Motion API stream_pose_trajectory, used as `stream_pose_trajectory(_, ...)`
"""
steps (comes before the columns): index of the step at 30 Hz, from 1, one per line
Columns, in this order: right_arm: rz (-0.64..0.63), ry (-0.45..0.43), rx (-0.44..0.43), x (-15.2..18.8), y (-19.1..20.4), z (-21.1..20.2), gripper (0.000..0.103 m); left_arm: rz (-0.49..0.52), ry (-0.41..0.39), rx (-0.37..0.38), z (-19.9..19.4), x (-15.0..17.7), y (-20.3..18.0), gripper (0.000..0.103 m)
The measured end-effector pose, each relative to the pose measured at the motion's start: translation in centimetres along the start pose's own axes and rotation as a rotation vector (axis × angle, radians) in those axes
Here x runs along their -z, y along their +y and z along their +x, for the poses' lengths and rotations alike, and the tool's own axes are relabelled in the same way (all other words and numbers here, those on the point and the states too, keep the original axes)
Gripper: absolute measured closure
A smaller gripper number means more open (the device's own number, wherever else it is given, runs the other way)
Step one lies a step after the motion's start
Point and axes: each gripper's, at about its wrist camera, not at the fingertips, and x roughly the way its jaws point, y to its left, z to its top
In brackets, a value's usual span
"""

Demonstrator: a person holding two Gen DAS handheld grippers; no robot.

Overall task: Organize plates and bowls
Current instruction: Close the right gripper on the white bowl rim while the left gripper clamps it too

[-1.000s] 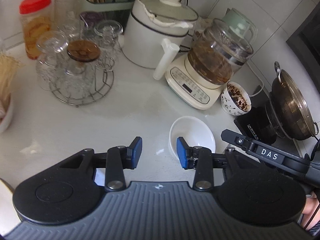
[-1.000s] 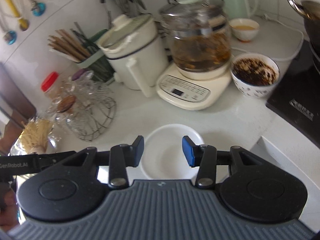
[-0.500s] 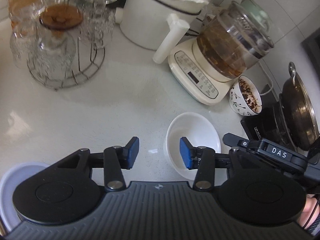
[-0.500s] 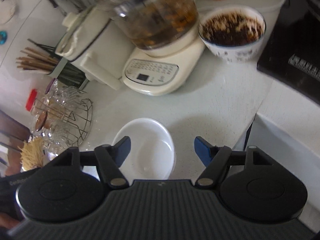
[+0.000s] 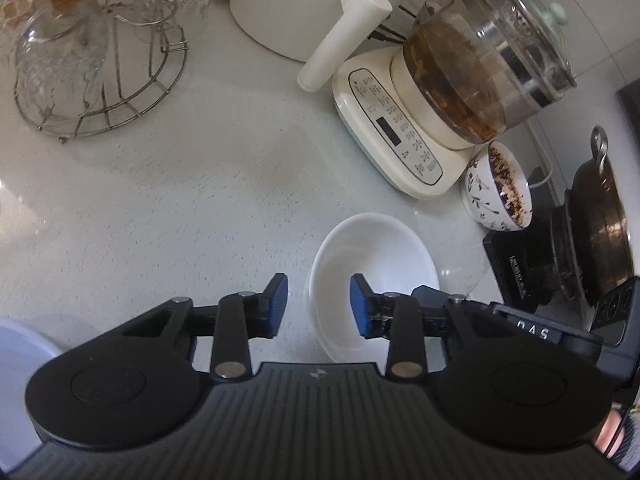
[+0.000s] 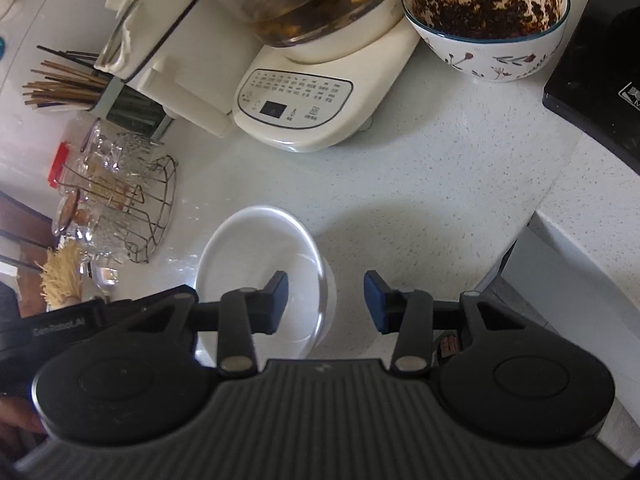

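A plain white bowl sits empty on the pale counter; it also shows in the right wrist view. My left gripper is open, its jaws astride the bowl's left rim. My right gripper is open, its jaws astride the bowl's right rim, the left finger over the bowl's inside. A white bowl with floral print holds dark flakes beside the kettle base; it also shows in the right wrist view. A pale plate edge shows at the lower left.
A glass kettle on a cream base, a white pot with a handle and a wire rack of glasses stand behind. A black cooktop with a dark pot is at the right. The counter edge drops at the right.
Both grippers have moved down and forward onto the white bowl. The right gripper's jaws opened wider half a second ago and now straddle the bowl's right rim.
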Motion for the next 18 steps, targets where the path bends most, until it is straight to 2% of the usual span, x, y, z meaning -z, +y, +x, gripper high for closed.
stream_pose_trajectory(5,0.021,0.023,-0.006,-0.4,-0.5,0.7,0.066,0.019,0.031,-0.022,1.0,-0.1,-0.3,0.069)
stream_pose_trajectory(6,0.021,0.024,-0.011,-0.4,-0.5,0.8,0.07,0.022,0.032,-0.028,1.2,-0.1,-0.4,0.07)
stream_pose_trajectory(13,0.033,0.038,-0.024,-0.5,-1.0,1.2,0.086,0.021,0.034,-0.042,1.8,-0.2,-0.6,0.091)
stream_pose_trajectory(18,0.003,0.033,-0.031,-0.7,-0.5,1.0,0.09,0.041,0.025,-0.038,1.5,-0.4,-0.8,0.096)
